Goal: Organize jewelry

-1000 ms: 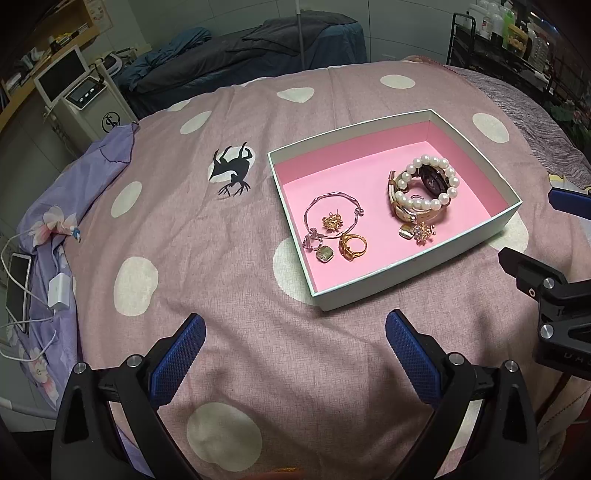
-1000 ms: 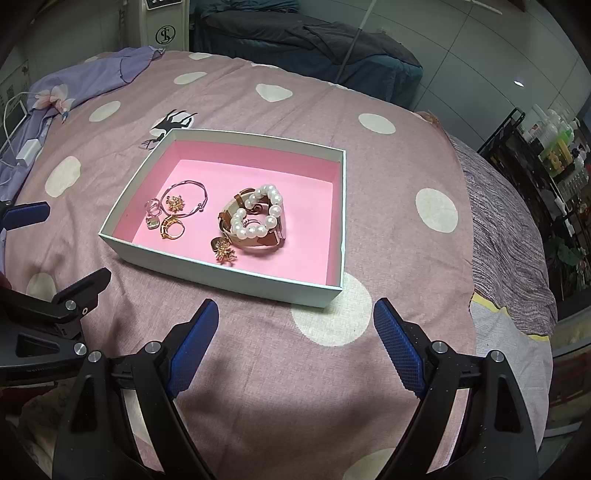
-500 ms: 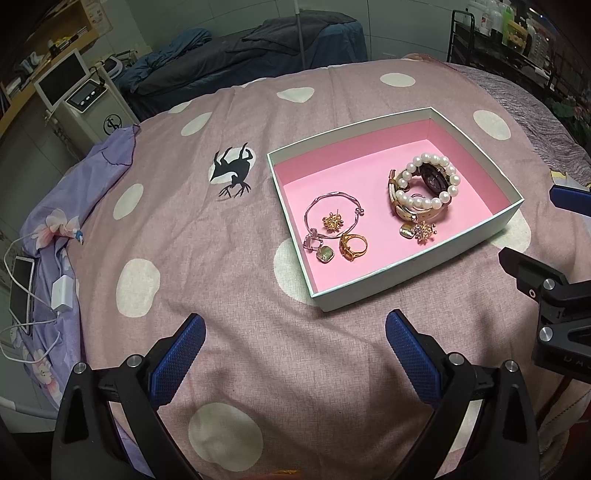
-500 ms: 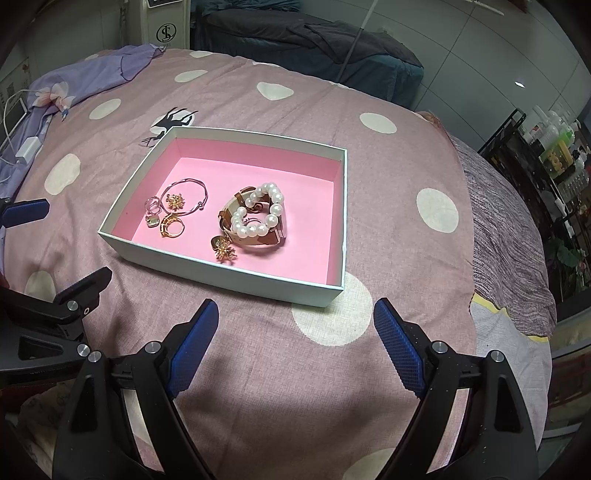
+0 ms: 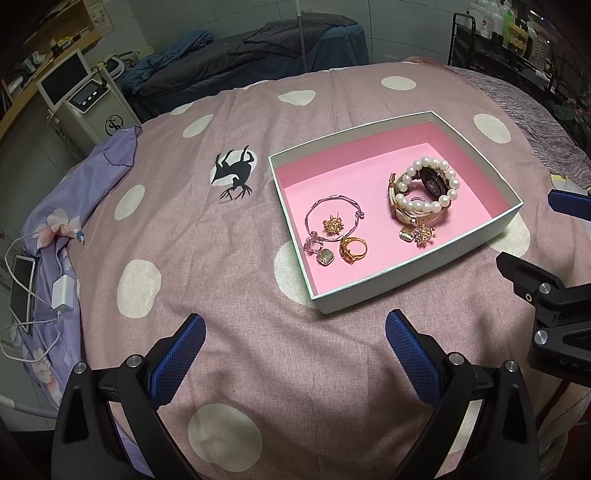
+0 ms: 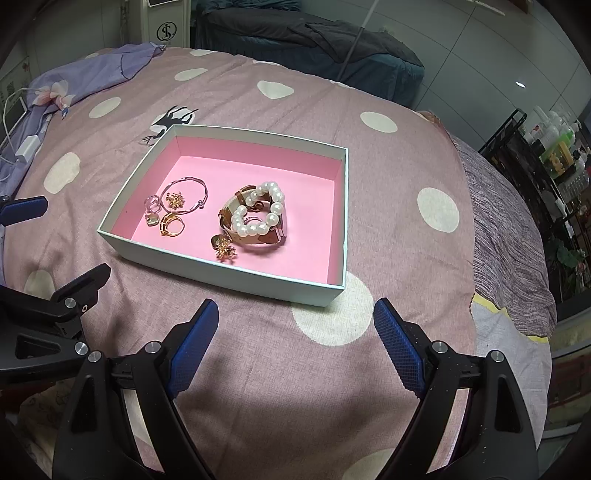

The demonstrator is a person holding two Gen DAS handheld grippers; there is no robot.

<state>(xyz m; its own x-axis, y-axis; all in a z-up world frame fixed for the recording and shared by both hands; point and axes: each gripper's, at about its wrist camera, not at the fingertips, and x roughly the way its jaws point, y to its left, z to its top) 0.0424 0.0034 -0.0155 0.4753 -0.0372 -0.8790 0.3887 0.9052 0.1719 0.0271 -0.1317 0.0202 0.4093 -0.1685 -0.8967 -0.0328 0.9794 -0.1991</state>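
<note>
Jewelry lay in shallow pink-lined white cardboard box (image 6: 334, 206) just ahead of both empty, wide-spread grippers; right gripper (image 6: 295, 341) nearer pearl bracelet (image 6: 258, 214), left gripper (image 5: 293, 356) nearer gold ring (image 5: 353, 249).

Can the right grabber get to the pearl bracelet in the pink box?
Probably yes. The right gripper is open and empty, the box has no lid, and the pearl bracelet lies on top of a watch with nothing covering it. Only the low near wall stands between.

Only legible mark: round "JS"-type monogram showing on white machine (image 6: 166, 26) beyond bedspread's far edge.
</note>
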